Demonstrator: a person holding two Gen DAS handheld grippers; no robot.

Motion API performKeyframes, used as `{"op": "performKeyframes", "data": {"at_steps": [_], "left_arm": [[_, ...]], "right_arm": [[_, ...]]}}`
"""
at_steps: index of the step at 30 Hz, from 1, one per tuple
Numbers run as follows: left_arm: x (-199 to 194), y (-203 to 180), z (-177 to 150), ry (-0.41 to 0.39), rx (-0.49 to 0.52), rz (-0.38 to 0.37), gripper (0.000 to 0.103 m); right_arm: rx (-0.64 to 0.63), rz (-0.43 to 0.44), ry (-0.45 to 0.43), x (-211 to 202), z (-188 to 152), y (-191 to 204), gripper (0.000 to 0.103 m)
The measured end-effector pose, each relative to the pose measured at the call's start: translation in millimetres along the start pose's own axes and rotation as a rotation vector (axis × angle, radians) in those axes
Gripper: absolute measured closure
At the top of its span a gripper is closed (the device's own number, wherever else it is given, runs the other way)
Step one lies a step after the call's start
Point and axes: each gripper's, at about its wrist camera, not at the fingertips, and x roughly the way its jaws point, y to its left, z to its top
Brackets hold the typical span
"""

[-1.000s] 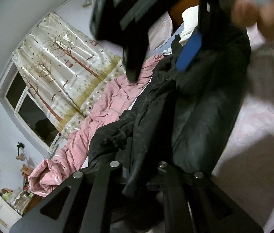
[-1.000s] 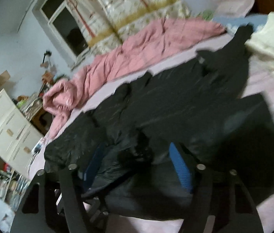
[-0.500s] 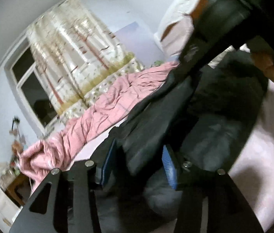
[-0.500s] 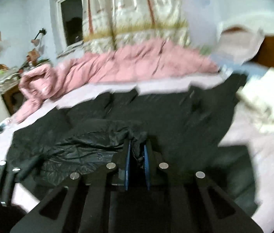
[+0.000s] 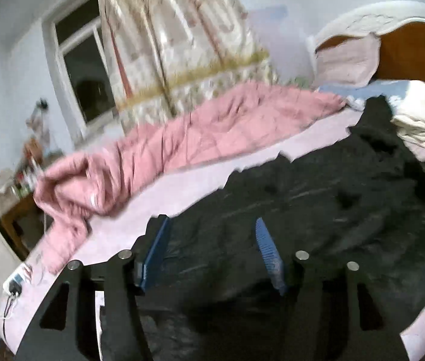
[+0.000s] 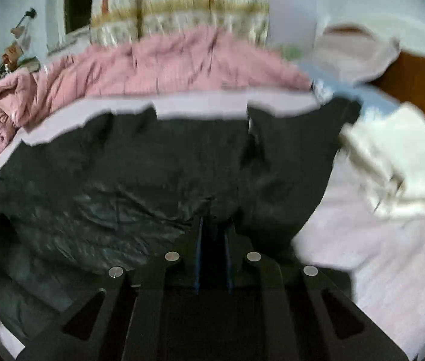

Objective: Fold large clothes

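Note:
A large black padded jacket (image 5: 317, 198) lies spread on the pale pink bed sheet (image 5: 194, 180); it also fills the middle of the right wrist view (image 6: 158, 162). My left gripper (image 5: 212, 240) is open just above the jacket's near edge, with nothing between its blue pads. My right gripper (image 6: 212, 240) is shut on a fold of the black jacket at its near edge, with the cloth bunched between the pads.
A rumpled pink quilt (image 5: 164, 150) lies along the far side of the bed. A cream garment (image 6: 393, 156) and a blue cloth (image 5: 363, 90) lie near the brown headboard (image 5: 414, 54). A curtained window is behind. A charger and cable (image 5: 13, 288) lie at the bed's left corner.
My left gripper has opened, let go of the jacket and swung level. My right gripper has closed on a fold of the jacket. The jacket now lies flatter on the bed.

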Motion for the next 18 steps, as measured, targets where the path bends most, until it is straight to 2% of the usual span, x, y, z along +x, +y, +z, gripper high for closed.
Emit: {"op": "performKeyframes", "data": {"at_steps": [3,5,6,8,9,10,13,14,15,16,17,18], "left_arm": [[45,19,-3,0.197,0.01,-0.12,0.045],[74,31,-12,0.292,-0.04,-0.152,0.044],[85,36,-18,0.333,-0.068,-0.135,0.041],[106,41,-34,0.407,-0.096,-0.115,0.028],[115,44,-39,0.439,-0.1,-0.113,0.027],[123,47,-43,0.465,-0.102,-0.117,0.025],[139,51,-52,0.523,-0.132,-0.121,0.023],[143,52,-53,0.538,-0.137,-0.125,0.033],[147,52,-54,0.549,-0.137,-0.14,0.048],[149,52,-53,0.562,-0.135,-0.146,0.077],[151,53,-52,0.561,-0.141,-0.125,0.087],[150,56,-48,0.539,-0.155,-0.103,0.092]], "right_arm": [[-0.016,0.014,0.038,8,-2,-4,0.089],[-0.036,0.027,0.047,10,-1,-3,0.084],[-0.035,0.033,0.056,12,1,-3,0.079],[-0.028,0.054,0.093,19,3,-3,0.059],[-0.023,0.054,0.101,22,5,-4,0.04],[-0.013,0.054,0.09,20,8,-4,0.034],[0.015,0.12,0.071,18,19,-2,0.034],[0.019,0.135,0.073,18,22,-1,0.034],[0.02,0.148,0.08,21,27,1,0.034],[0.012,0.147,0.093,25,30,4,0.037],[-0.013,0.123,0.124,34,34,9,0.046],[-0.038,0.087,0.157,43,37,14,0.08]]}}
